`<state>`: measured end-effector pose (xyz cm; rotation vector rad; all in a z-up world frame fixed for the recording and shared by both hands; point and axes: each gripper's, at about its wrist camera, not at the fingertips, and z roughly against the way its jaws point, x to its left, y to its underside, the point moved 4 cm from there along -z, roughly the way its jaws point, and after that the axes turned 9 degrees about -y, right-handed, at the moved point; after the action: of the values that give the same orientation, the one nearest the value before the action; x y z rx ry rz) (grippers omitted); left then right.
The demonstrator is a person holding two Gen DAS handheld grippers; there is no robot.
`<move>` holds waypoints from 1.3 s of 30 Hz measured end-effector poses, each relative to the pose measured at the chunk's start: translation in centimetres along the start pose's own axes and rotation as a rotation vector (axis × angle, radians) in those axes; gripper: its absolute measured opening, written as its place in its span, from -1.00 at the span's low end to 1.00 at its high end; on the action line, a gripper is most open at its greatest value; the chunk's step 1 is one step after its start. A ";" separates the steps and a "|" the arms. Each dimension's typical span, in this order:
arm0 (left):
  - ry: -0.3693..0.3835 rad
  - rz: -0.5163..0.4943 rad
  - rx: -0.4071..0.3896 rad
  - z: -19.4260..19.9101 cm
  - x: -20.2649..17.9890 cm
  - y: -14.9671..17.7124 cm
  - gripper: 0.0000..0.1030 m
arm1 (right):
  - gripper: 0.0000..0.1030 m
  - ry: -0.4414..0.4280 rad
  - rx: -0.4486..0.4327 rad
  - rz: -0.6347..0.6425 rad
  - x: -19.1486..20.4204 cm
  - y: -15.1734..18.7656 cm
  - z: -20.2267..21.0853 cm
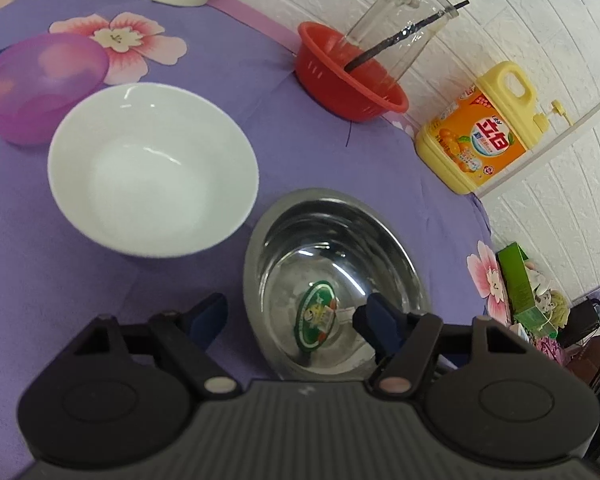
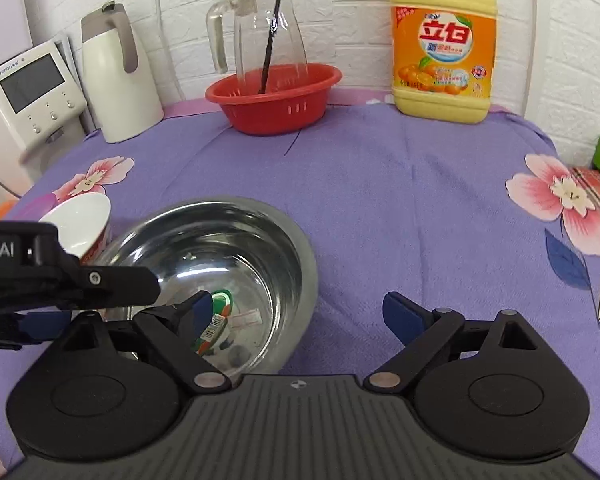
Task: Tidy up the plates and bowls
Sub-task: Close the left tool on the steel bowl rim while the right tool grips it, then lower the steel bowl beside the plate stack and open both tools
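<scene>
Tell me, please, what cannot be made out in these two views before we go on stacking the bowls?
- Steel bowl: near rim hidden by the left tool in the left wrist view; sticker print too small to read.
- White bowl: mostly covered by the other tool's arm in the right wrist view.
- Purple bowl: blurred, contents unclear.
- Water dispenser: cut off by the left edge.
- Right tool: open; whether its finger touches the steel bowl is unclear.
</scene>
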<state>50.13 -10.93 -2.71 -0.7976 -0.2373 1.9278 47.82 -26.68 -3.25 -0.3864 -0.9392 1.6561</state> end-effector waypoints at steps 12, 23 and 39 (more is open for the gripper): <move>0.050 -0.028 0.041 -0.9 0.7 0.0 -0.73 | 0.64 -0.017 -0.004 0.090 2.2 0.4 -1.3; 0.085 -0.190 0.041 5.0 1.8 3.2 -0.74 | 0.64 0.010 -0.013 0.102 5.9 2.8 4.1; 0.132 -0.391 0.114 13.7 6.8 15.4 -0.76 | 0.64 0.093 -0.012 0.112 12.5 13.9 14.2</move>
<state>28.45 -10.24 -2.59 -0.7383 -0.1849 1.5026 25.05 -21.12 -2.00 -0.5277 -0.8719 1.7194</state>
